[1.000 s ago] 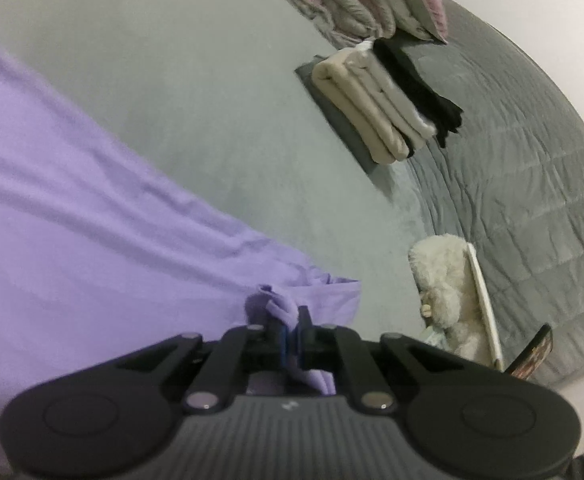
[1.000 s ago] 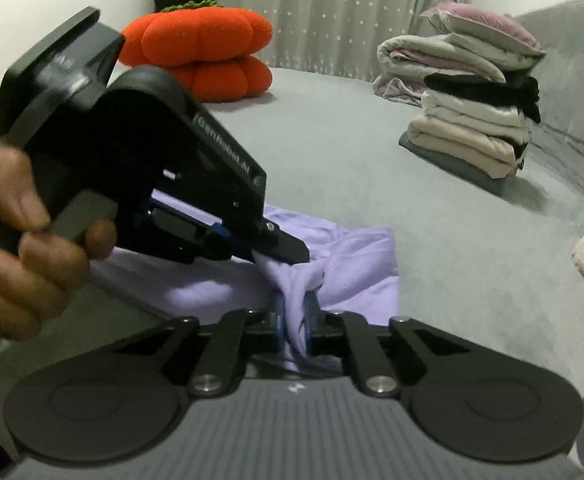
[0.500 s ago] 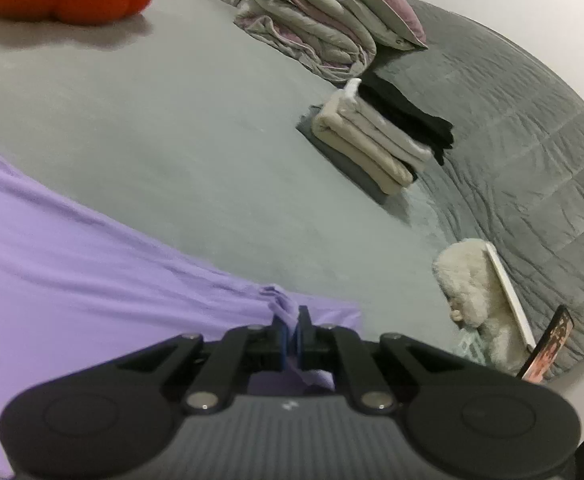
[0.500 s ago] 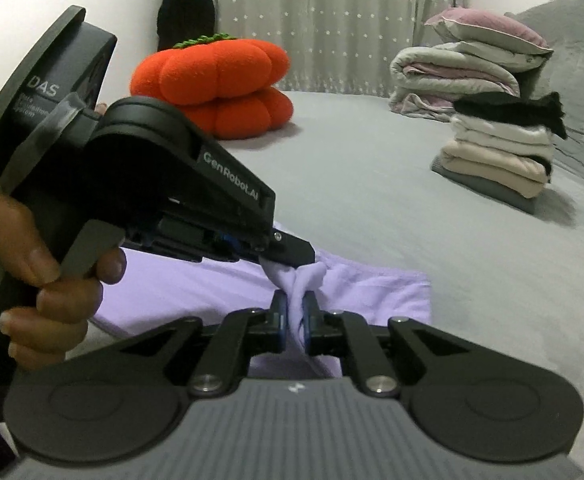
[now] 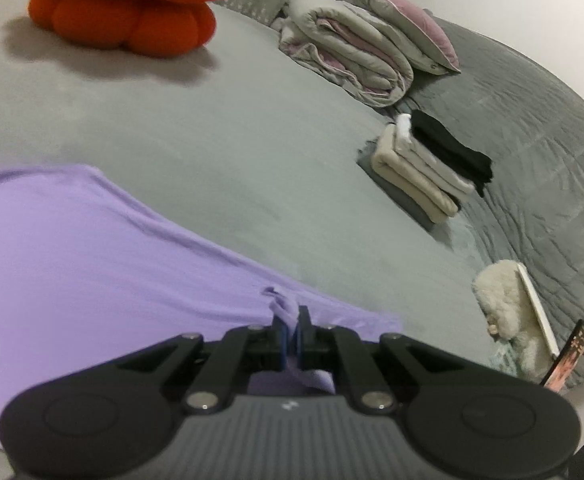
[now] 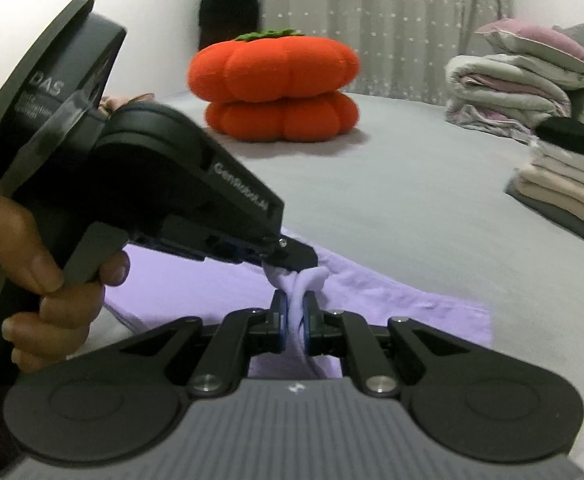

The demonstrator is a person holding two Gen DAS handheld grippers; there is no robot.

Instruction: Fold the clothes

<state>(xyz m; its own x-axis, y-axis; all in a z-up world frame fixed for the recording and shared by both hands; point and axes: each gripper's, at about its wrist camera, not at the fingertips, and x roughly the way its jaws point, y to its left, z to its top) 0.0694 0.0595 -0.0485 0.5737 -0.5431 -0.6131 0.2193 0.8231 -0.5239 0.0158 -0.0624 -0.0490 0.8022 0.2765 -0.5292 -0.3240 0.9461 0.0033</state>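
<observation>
A lilac garment (image 5: 84, 248) lies spread on the grey bed and shows in the right wrist view (image 6: 391, 300) too. My left gripper (image 5: 290, 338) is shut on a bunched edge of it. My right gripper (image 6: 295, 320) is shut on a bunch of the same cloth. The left gripper's tip (image 6: 292, 258) shows in the right wrist view, right above the right gripper, both pinching the cloth at almost the same spot.
A stack of folded clothes (image 5: 423, 172) with a black piece on top sits at the right. Rolled bedding with a pink pillow (image 5: 363, 56) lies behind it. An orange pumpkin cushion (image 6: 276, 88) stands at the back. A white plush toy (image 5: 503, 304) lies by the bed's edge.
Both grippers have moved with the pinched lilac cloth across the bed, so the pumpkin cushion and the bedding now show closer. Both stayed shut on the cloth.
</observation>
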